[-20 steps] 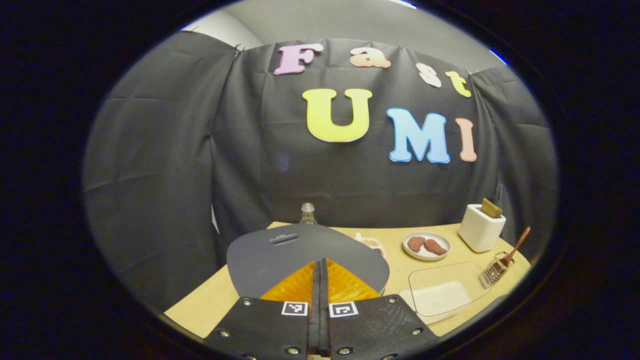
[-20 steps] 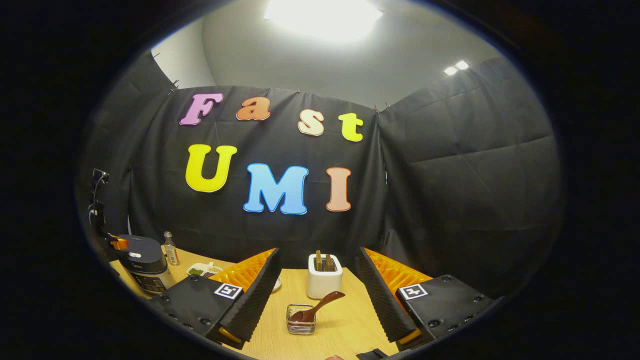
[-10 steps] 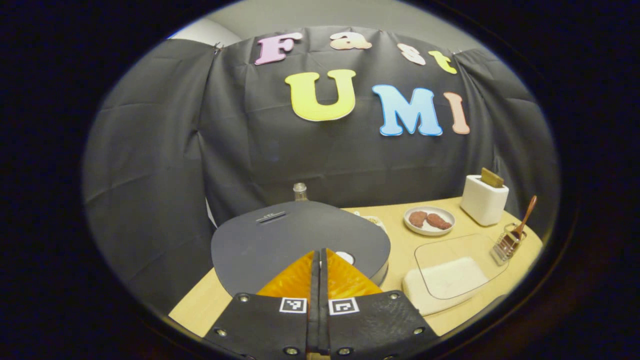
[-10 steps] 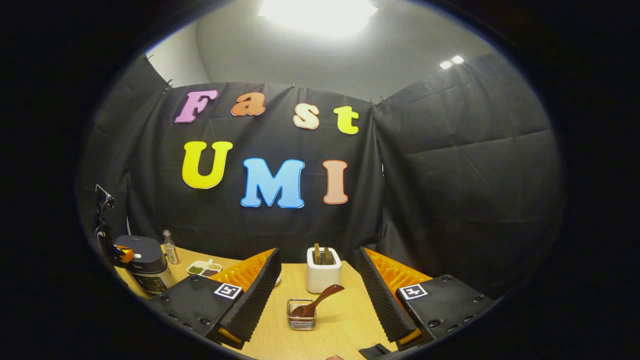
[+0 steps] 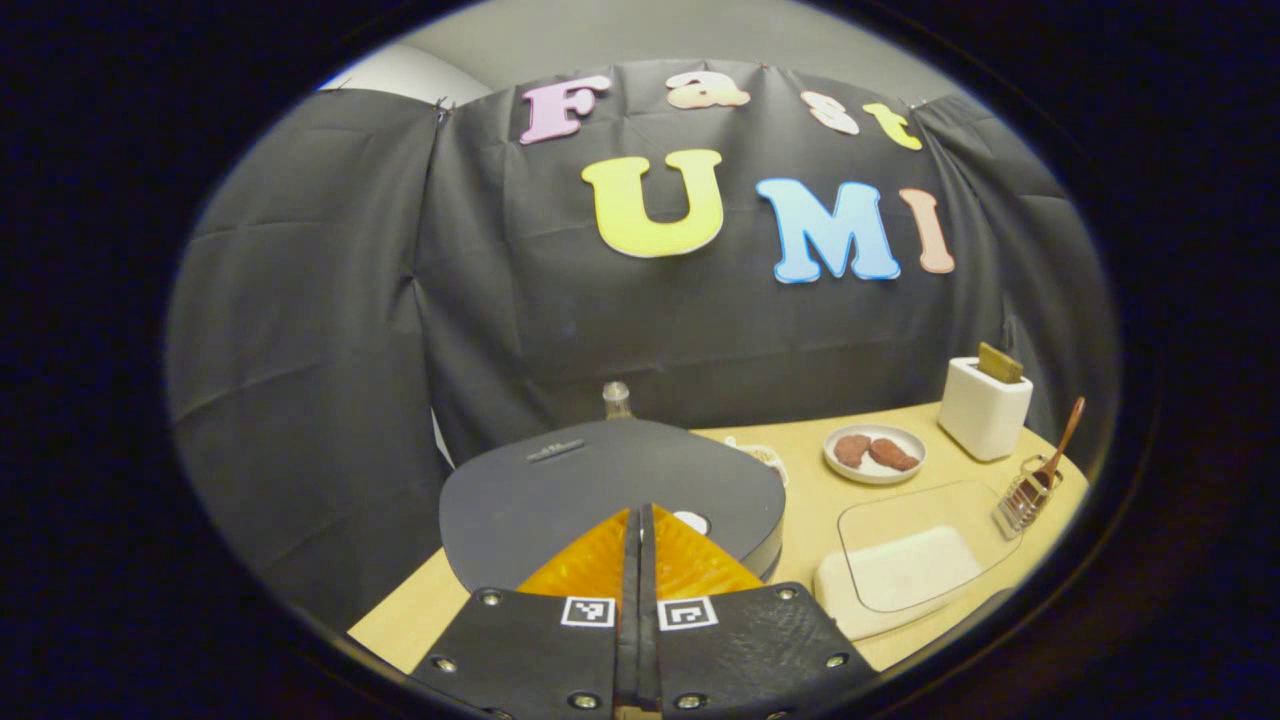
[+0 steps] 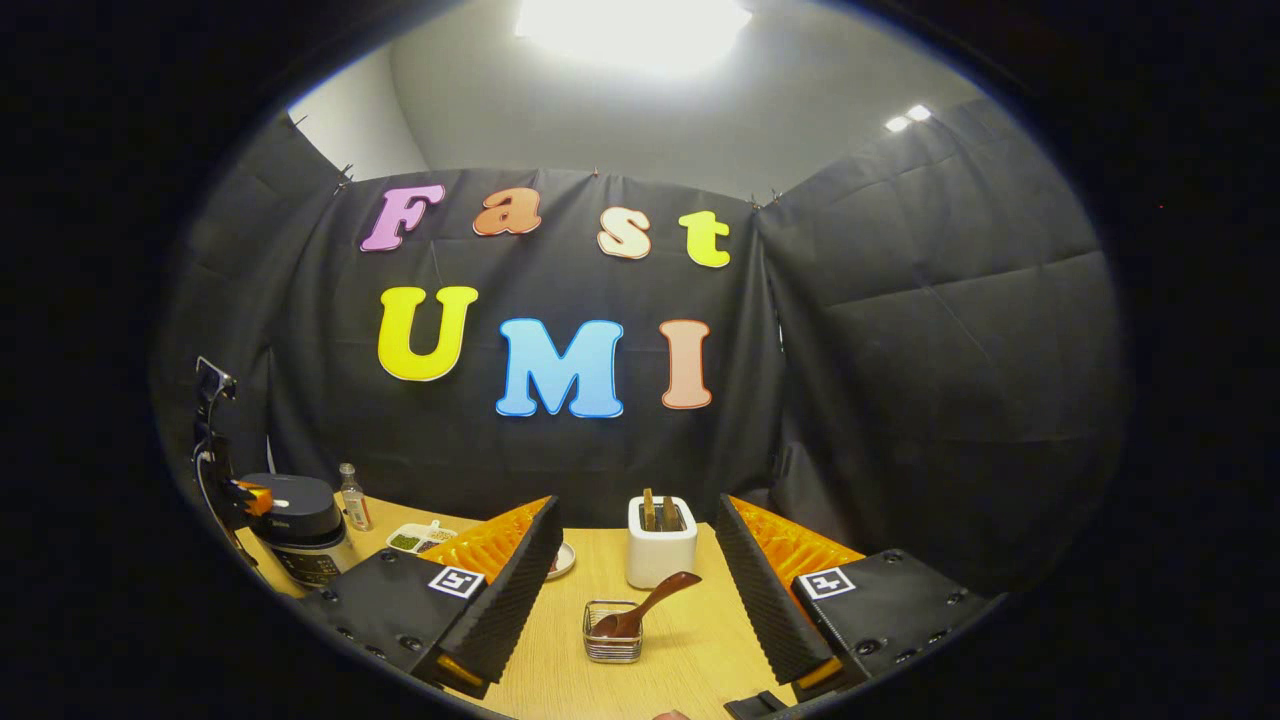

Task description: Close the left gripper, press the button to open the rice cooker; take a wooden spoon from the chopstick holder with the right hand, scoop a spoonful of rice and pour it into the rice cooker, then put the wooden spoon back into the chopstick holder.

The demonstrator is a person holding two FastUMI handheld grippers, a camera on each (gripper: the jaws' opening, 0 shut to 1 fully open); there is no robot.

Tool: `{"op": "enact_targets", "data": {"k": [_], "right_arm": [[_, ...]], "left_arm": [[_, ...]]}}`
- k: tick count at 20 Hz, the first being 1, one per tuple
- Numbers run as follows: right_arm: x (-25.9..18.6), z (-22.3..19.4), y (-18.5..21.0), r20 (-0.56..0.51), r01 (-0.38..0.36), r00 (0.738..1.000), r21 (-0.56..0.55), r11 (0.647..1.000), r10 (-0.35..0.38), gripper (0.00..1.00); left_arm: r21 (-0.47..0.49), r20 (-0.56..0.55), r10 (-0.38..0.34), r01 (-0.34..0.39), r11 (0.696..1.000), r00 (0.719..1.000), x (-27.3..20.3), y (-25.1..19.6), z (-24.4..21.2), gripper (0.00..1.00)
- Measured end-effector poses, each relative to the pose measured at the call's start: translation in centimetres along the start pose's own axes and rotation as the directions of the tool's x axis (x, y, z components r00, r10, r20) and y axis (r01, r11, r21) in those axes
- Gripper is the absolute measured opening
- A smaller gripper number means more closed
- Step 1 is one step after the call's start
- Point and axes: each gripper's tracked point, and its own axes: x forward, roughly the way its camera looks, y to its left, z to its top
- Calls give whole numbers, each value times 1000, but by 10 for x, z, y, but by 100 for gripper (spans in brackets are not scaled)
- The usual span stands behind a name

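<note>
The dark grey rice cooker (image 5: 600, 480) stands lid down right under my left gripper (image 5: 640, 515). That gripper is shut, its tips by the white button (image 5: 692, 521); whether they touch it I cannot tell. In the right gripper view the cooker (image 6: 300, 520) is far left with the left gripper (image 6: 248, 495) on top. My right gripper (image 6: 636, 505) is open above the table. Between its fingers, further off, a wooden spoon (image 6: 645, 606) leans in the wire chopstick holder (image 6: 612, 646). A clear container of rice (image 5: 915, 565) lies right of the cooker.
A white toaster (image 6: 660, 527) stands behind the holder. A plate with two brown pieces (image 5: 875, 452), a small tray of beans (image 6: 415, 540) and a bottle (image 6: 352, 497) sit along the back of the wooden table (image 6: 690, 650).
My left gripper has come down over the cooker lid, and the white button now shows beside its tips. The right gripper has barely shifted and stays open.
</note>
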Motion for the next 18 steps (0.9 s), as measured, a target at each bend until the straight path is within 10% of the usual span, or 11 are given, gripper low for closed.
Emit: {"op": "enact_targets", "data": {"k": [8, 14, 18], "right_arm": [[37, -42, -11, -83, -45, 995, 58, 997, 50, 98], [77, -89, -26, -174, -56, 982, 102, 993, 73, 98], [103, -132, -35, -273, -51, 957, 174, 983, 98, 98]], "left_arm": [[-69, 208, 122, -110, 992, 970, -52, 36, 121, 2], [-80, 268, 149, -132, 988, 952, -98, 27, 150, 81], [-83, 270, 163, -145, 986, 949, -135, 13, 154, 84]]}}
